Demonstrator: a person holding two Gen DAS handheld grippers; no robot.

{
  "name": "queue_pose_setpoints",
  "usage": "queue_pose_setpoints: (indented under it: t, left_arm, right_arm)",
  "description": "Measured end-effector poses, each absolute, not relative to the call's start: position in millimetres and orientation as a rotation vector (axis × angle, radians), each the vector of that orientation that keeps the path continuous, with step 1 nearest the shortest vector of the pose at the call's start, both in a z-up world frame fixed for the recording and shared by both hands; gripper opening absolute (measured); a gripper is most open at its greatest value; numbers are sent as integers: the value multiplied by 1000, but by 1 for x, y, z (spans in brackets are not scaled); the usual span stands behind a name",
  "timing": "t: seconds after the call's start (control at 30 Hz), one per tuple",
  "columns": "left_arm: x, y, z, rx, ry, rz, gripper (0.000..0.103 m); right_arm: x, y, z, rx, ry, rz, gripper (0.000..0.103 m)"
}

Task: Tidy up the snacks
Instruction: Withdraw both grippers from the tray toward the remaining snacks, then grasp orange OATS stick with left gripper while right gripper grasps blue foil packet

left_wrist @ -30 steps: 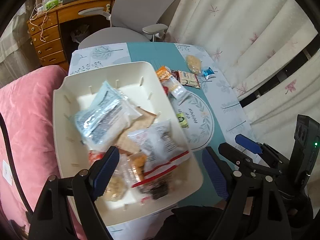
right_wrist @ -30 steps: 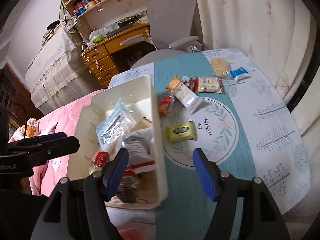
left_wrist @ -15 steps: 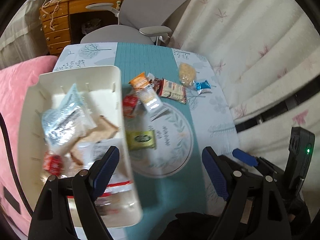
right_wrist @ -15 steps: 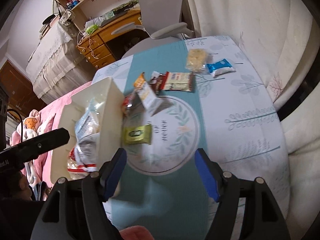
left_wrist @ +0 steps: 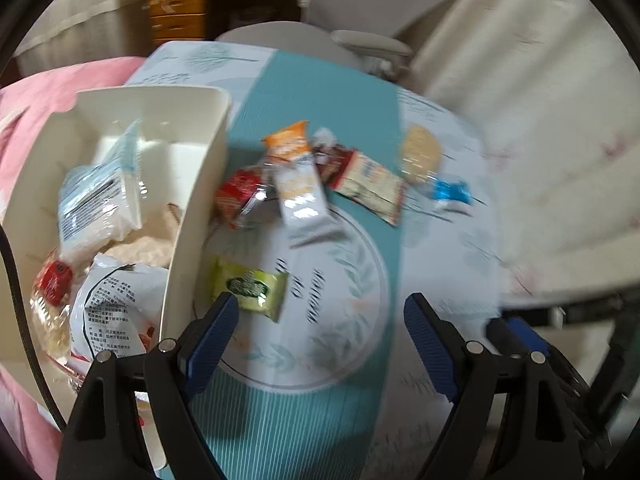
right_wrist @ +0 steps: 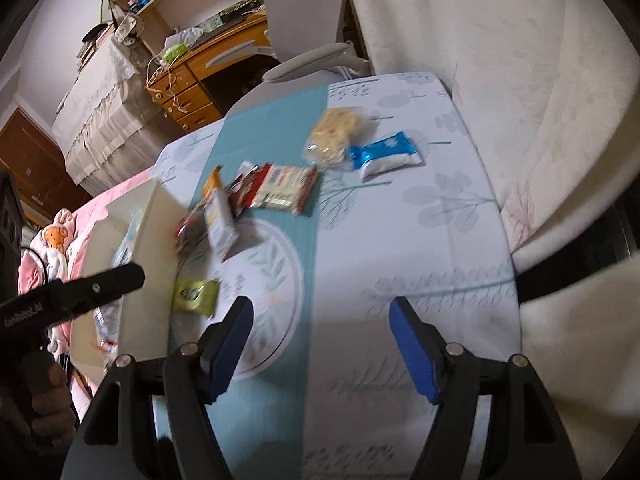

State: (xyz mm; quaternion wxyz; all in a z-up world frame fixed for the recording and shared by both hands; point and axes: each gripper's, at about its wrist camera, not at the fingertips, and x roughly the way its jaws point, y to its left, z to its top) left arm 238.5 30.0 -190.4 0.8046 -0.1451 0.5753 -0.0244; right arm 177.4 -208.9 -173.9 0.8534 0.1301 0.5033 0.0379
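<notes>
A cream bin (left_wrist: 200, 208) holding several snack packets stands at the table's left edge. Loose snacks lie beside it: a green packet (left_wrist: 250, 288), a red one (left_wrist: 238, 196), an orange-and-white bar (left_wrist: 296, 176), a red-and-white wafer pack (left_wrist: 372, 188), a yellow cracker bag (left_wrist: 420, 152) and a blue packet (left_wrist: 452, 194). My left gripper (left_wrist: 320, 312) hangs open above the cloth, its left pad close to the green packet. My right gripper (right_wrist: 322, 320) is open too, empty, over the cloth right of the green packet (right_wrist: 194, 294). The blue packet (right_wrist: 386, 156) lies far ahead.
The table wears a teal-and-white leafy cloth (right_wrist: 420, 240). A grey office chair (left_wrist: 372, 12) and wooden desk (right_wrist: 208, 76) stand behind it, curtains (right_wrist: 500, 60) to the right, pink bedding (left_wrist: 36, 92) to the left. The left handset (right_wrist: 68, 296) crosses the right view.
Both grippers have swung right, from over the bin to over the loose snacks on the cloth. Both stay open and empty; the bin now sits at the left of each view.
</notes>
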Motion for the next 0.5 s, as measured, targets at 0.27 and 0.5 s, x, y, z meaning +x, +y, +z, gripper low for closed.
queue_pose_setpoints:
  t: [0.27, 0.5]
  left_arm:
    - [281, 18, -226, -365, 1250, 74, 84]
    - [305, 15, -251, -404, 1270, 154, 84]
  right_arm:
    - [224, -231, -202, 216, 970, 76, 71]
    - [255, -230, -224, 114, 887, 90, 71]
